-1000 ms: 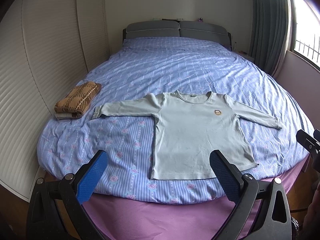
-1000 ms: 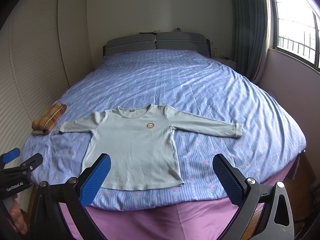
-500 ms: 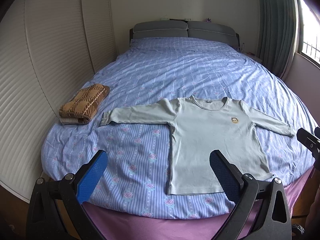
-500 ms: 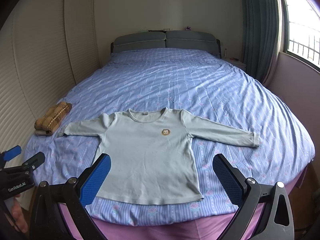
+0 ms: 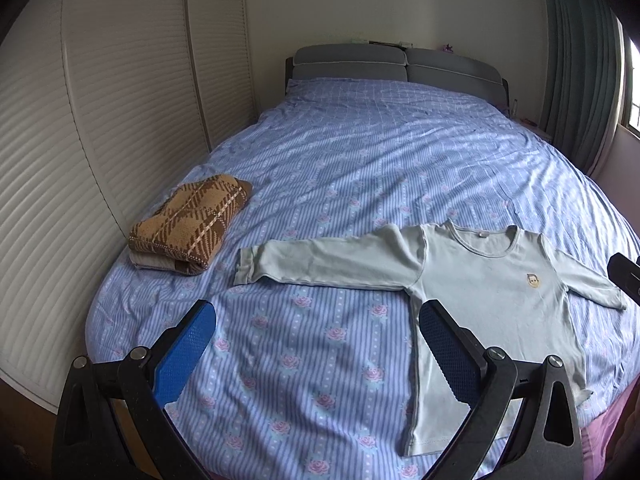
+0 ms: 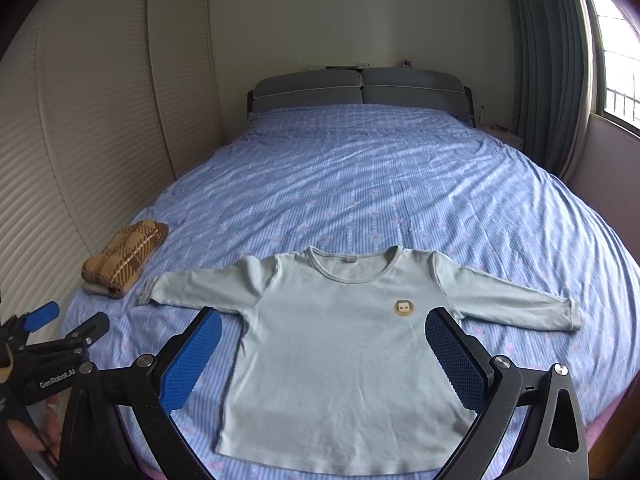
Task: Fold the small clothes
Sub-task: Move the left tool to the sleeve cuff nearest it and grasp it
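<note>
Hovering w/ both tools spread wide, empty: left tool [image 5: 316, 340], right tool [image 6: 324, 344]. Shirt [image 6: 344, 344] lies flat on bed [image 6: 360, 184], sleeves out, folded brown knit [image 5: 188, 226] beyond its left cuff. Risk: pinching sheet w/ the sleeve, dragging shirt crooked.

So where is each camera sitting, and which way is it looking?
Left wrist: on the open left gripper by the bed's foot, facing the pale green long-sleeved shirt's sleeve and the folded brown plaid cloth; the other gripper's tip shows at right.
Right wrist: on the open right gripper, facing the shirt's body; the left gripper and a bit of hand show at left.
Both share the shirt, cloth and blue striped bedsheet.
</note>
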`<state>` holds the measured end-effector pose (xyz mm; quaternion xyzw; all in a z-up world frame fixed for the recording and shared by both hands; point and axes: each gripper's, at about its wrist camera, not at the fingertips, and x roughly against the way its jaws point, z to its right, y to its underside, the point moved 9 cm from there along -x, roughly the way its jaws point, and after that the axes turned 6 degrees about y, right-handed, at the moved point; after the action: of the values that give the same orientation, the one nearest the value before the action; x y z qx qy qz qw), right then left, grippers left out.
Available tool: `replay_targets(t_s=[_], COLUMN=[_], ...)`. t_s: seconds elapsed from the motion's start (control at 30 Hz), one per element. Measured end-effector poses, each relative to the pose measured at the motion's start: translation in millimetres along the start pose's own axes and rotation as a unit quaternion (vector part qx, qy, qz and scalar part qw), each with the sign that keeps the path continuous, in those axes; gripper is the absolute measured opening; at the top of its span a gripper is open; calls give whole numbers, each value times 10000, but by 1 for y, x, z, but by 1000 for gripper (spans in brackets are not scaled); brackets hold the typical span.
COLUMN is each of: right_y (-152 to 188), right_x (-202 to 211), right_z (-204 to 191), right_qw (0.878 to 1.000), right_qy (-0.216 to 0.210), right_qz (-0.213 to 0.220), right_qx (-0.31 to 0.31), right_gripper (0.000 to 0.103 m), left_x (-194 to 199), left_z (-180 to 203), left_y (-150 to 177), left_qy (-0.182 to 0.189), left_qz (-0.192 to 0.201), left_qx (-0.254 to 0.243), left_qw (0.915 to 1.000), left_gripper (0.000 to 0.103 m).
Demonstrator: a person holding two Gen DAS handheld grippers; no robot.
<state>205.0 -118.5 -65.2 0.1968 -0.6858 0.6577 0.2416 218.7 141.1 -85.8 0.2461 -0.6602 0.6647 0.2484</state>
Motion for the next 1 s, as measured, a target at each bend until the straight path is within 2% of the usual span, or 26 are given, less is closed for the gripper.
replay_targets(t_s=[0.13, 0.3, 0.37, 0.47, 0.53, 0.7, 0.77, 0.8, 0.93, 1.0], right_y=[-7, -6, -5, -6, -6, -7, -7, -6, 2, 7], right_x=[-29, -71, -86, -108, -121, -149, -161, -166, -182, -186], right_z=[-36, -80, -95, -118, -132, -155, -161, -164, -180, -183], right_qw=[9999, 9995, 9995, 9993, 9992, 9993, 9994, 9993, 9988, 9986], right_qy=[-85, -250, -266, -292, -301, -200, -208, -234, -277, -279], right_qz=[34, -132, -139, -175, -188, -141, -189, -215, -313, -339], right_qx=[47, 100, 117, 137, 198, 269, 217, 188, 255, 310], right_gripper=[103, 103, 103, 103, 103, 103, 103, 103, 103, 103], left_x=[-35, -90, -114, -148, -168, -215, -230, -237, -256, -259], left_z=[-34, -79, -99, -122, -131, -144, -150, -154, -164, -163], left_y=[-10, -11, -10, -8, -6, 4, 9, 12, 19, 20], left_qy=[-107, -251, -383, -472, -439, -187, -125, -109, 146, 241], left_qz=[9, -129, -220, -336, -430, -724, -805, -852, -884, -866], left_qx=[126, 290, 340, 463, 480, 637, 781, 864, 1063, 1051], left_qw=[9999, 9992, 9984, 9972, 9970, 9952, 9936, 9925, 9903, 9904], left_gripper=[103, 89, 78, 71, 68, 52, 38, 35, 28, 28])
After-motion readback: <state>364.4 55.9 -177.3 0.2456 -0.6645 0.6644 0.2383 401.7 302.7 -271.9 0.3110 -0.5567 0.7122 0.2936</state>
